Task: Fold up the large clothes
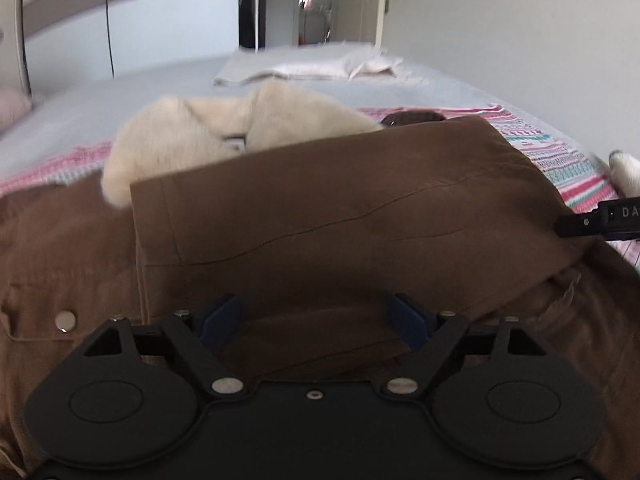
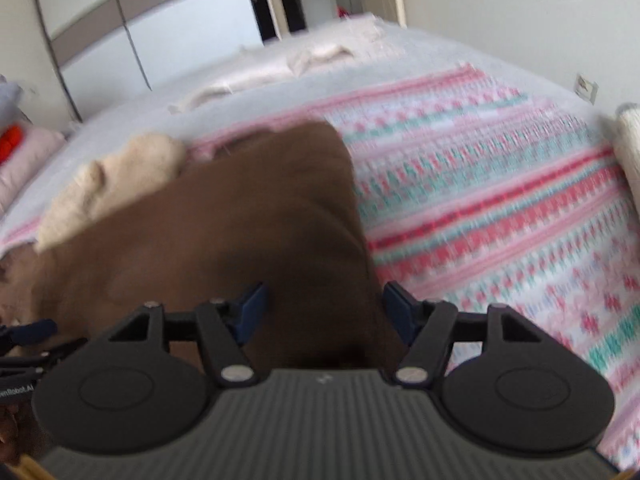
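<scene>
Both grippers stand released over the brown coat (image 1: 320, 208) — left gripper (image 1: 316, 316), right gripper (image 2: 324, 304). Its cream fur collar (image 1: 180, 140) lies ahead-left; a striped blanket (image 2: 500, 200) spreads rightward — folded towels (image 1: 320, 66) farther ahead.

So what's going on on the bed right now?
A person with two handheld grippers is folding a brown coat with a cream fur collar on a striped bedspread. A folded brown panel lies across the coat. Both the left gripper and right gripper have open jaws with brown fabric between them.
</scene>
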A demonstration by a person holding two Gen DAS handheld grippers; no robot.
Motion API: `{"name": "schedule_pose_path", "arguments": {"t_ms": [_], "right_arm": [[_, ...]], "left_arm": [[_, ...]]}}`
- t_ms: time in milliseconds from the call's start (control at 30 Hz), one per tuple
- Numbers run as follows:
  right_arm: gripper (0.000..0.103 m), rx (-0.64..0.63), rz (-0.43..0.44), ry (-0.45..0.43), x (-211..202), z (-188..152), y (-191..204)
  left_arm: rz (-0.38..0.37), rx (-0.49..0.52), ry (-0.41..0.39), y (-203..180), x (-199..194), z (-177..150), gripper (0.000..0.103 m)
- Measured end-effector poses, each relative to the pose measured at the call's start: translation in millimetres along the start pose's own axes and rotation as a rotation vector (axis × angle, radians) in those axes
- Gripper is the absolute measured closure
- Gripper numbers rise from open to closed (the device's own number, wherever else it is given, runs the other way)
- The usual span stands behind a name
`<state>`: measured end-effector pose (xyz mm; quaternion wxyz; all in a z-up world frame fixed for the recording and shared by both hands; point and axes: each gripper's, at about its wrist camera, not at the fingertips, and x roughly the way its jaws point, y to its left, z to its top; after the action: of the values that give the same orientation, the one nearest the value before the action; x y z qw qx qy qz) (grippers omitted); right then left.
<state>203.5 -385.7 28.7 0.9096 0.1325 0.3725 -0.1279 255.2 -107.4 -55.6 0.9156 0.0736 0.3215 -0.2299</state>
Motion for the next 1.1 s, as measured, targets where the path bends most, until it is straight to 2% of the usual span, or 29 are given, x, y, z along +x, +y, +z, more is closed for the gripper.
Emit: {"name": "schedule_pose_path", "arguments": {"t_ms": [67,100,133,200,267,333,600,800,933,1000,1100], "right_arm": [[0.038,0.036,0.01,-0.009,-16,-6,-3],[0.037,0.041,0.021,-0.018,-26,-8,-3],[0.032,0.041,0.028,-0.029,-35,-11,-2],[0.029,0.042,0.049,-0.049,-56,-14,0],[0.026,0.055,0.071,-0.049,-74,-18,4],[0.018,0.062,0.082,-0.044,-90,-22,9],[0.007,-0.012,0.136,-0.044,-144,-51,37],[0.005,-0.062,0.167,-0.08,-161,-76,50],[0.005,-0.094,0.162,-0.06,-157,-90,59],[0.005,-0.132,0.155,-0.059,-155,-94,66],[0.004,-0.185,0.146,-0.065,-153,-100,74]], "left_arm": [[0.025,0.012,0.014,-3,-15,2,0.017],[0.028,0.008,0.02,-3,-24,4,0.011],[0.027,0.001,0.013,-1,-34,5,0.009],[0.036,-0.017,-0.017,2,-55,5,0.005],[0.049,-0.041,-0.02,8,-75,5,0.003],[0.059,-0.069,-0.019,13,-95,4,0.002],[0.133,-0.165,-0.046,39,-172,-17,0.0],[0.238,-0.287,-0.086,71,-205,-45,0.0],[0.305,-0.361,-0.123,94,-209,-77,0.0],[0.336,-0.362,-0.1,107,-208,-83,0.0],[0.362,-0.424,-0.13,135,-214,-95,0.0]]}}
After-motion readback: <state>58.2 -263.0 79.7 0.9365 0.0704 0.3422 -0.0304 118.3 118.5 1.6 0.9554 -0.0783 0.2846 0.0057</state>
